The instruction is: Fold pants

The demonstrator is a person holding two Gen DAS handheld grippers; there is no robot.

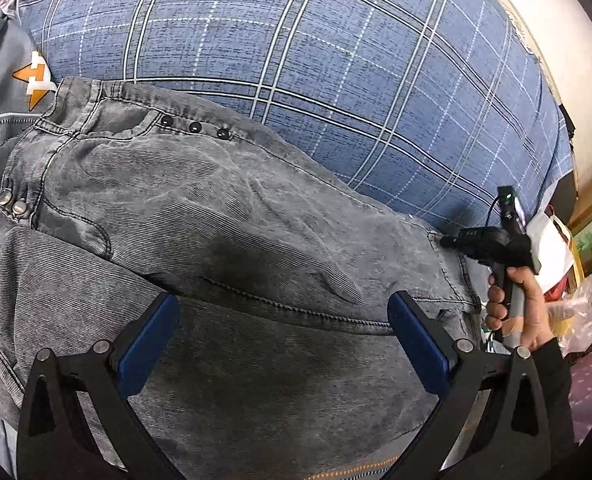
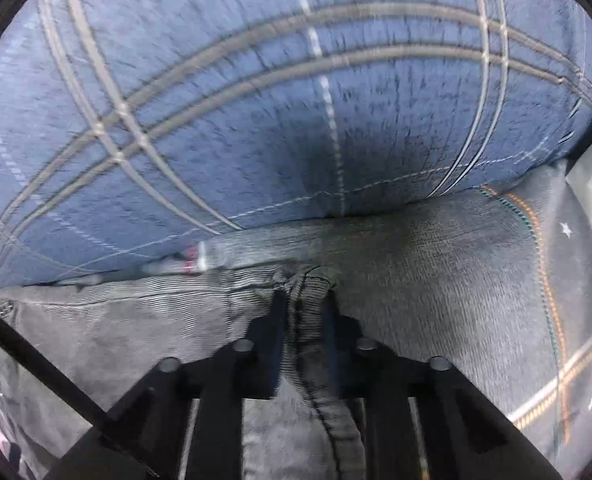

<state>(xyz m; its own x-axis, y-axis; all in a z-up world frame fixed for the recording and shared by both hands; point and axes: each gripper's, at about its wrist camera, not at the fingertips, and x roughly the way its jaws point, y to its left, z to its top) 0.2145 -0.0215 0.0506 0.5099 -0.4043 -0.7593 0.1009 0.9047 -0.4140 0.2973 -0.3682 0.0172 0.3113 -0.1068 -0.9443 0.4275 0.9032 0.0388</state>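
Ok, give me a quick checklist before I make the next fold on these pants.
1. Right gripper shut on the pants hem: ok, fabric bunched between the fingers.
2. Left gripper open over the pants, holding nothing: ok.
3. Pants lying on the blue plaid sheet: ok.
4. Pants smooth: not ok, creases across the middle.
5. Grey garment with orange logo beside the waistband: cannot tell if it overlaps.
6. How firm the right grip is: cannot tell, that view is blurred.

Faded grey pants (image 1: pixel 232 216) lie on a blue plaid sheet (image 1: pixel 335 40); blue-padded black fingers (image 1: pixel 419 344).
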